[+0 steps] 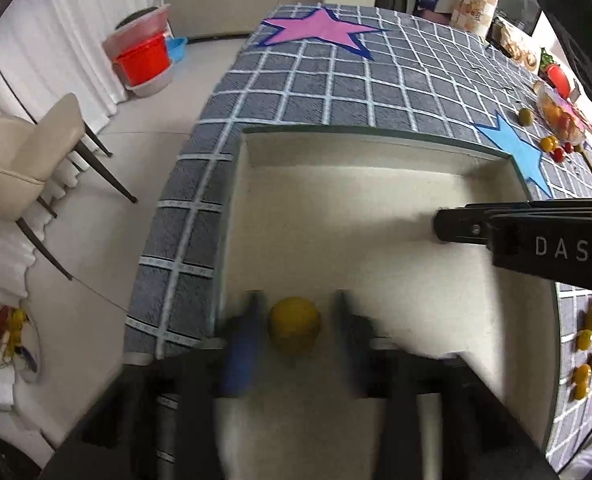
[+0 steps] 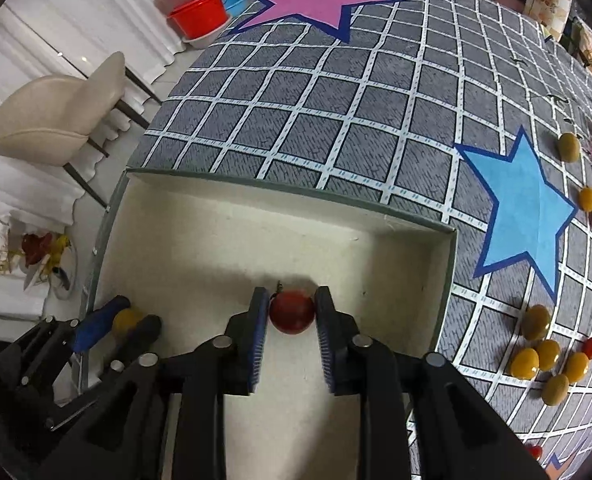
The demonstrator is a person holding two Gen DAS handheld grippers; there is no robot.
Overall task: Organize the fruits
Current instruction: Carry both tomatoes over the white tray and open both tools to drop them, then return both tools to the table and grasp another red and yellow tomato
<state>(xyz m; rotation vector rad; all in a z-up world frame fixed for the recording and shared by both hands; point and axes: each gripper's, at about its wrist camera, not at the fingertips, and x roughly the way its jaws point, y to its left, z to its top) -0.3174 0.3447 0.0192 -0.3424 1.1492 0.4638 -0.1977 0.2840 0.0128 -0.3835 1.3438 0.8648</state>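
Between the right gripper's [image 2: 288,316] narrow fingers a red tomato [image 2: 291,316] is held; the left gripper [image 1: 296,320] loosely brackets a yellow tomato [image 1: 295,325], best released low inside the box [image 2: 448,272].

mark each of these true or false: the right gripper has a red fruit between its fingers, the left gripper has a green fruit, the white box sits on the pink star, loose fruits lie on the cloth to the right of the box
1. The right gripper has a small round red fruit between its fingers. True; the blue pads touch both its sides.
2. The left gripper has a green fruit between its fingers. False: it is a small round yellow fruit, with gaps showing on both sides.
3. The shallow white cardboard box sits on the pink paper star. False: the star lies apart, further up the grey checked tablecloth.
4. Loose yellow, green and red fruits lie on the cloth to the right of the box. True.
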